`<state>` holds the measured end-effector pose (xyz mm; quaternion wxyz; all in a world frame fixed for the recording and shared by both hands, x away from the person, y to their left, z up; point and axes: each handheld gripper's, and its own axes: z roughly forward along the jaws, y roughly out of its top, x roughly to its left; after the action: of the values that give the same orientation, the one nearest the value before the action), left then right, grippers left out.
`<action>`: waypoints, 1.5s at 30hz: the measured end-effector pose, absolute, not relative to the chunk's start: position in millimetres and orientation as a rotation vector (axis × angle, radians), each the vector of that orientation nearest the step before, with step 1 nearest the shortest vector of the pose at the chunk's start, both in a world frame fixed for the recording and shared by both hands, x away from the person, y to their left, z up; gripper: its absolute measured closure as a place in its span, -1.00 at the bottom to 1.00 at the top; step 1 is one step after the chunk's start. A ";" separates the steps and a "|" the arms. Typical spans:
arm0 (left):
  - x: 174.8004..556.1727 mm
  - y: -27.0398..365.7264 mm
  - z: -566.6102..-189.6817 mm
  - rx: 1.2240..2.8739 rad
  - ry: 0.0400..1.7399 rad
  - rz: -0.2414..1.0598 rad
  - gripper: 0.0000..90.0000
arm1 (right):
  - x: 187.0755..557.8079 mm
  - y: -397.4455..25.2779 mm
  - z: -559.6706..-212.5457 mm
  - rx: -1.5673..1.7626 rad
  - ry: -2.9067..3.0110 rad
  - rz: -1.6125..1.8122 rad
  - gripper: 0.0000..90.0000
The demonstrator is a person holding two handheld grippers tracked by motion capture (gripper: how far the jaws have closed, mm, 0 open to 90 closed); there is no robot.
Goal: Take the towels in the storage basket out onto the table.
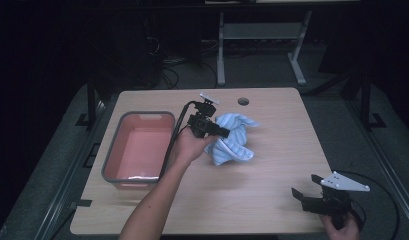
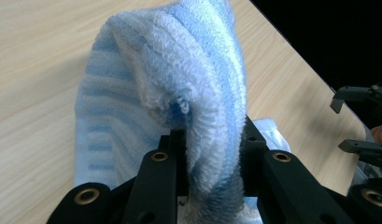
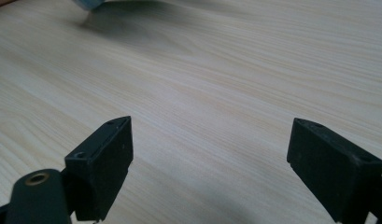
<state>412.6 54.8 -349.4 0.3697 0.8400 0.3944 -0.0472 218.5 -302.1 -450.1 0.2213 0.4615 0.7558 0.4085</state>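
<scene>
Gripping a fold of the blue-and-white striped terry towel (image 2: 179, 84) at the table's middle, the left gripper (image 1: 219, 132) is clenching it firmly. I am advising a slow lift towards the pink plastic basin (image 1: 142, 116). The right gripper (image 1: 305, 187) is waiting released near the table's right front corner.

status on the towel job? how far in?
Done: the left hand-held gripper is shut on a fold of the blue-and-white striped terry towel. In hand: the towel is bunched up on the light wooden table, right of the grey-rimmed pink plastic tub. Left: the tub holds no towel, so probably it goes in there. The right hand-held gripper is open over bare table.
</scene>
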 end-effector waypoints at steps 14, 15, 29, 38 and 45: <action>414.2 38.8 -373.1 2.161 1.030 -0.153 0.64 | 218.2 -302.1 -450.1 1.274 2.089 1.130 -0.69; 414.2 38.5 -376.1 2.161 1.036 -0.160 0.64 | 218.1 -301.6 -450.0 1.268 2.092 1.129 -0.69; 409.2 30.2 -393.6 2.163 1.031 -0.193 0.64 | 218.6 -301.5 -450.9 1.269 2.090 1.127 -0.69; 407.5 26.4 -402.3 2.161 1.035 -0.207 0.64 | 219.3 -301.0 -451.7 1.273 2.090 1.127 -0.69; 404.7 22.9 -412.9 2.168 1.040 -0.216 0.64 | 218.6 -302.2 -451.5 1.286 2.073 1.132 -0.69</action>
<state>404.7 22.9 -412.9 0.3557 0.8394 0.4024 -0.0835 218.6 -302.2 -451.5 0.2243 0.4661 0.7512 0.4101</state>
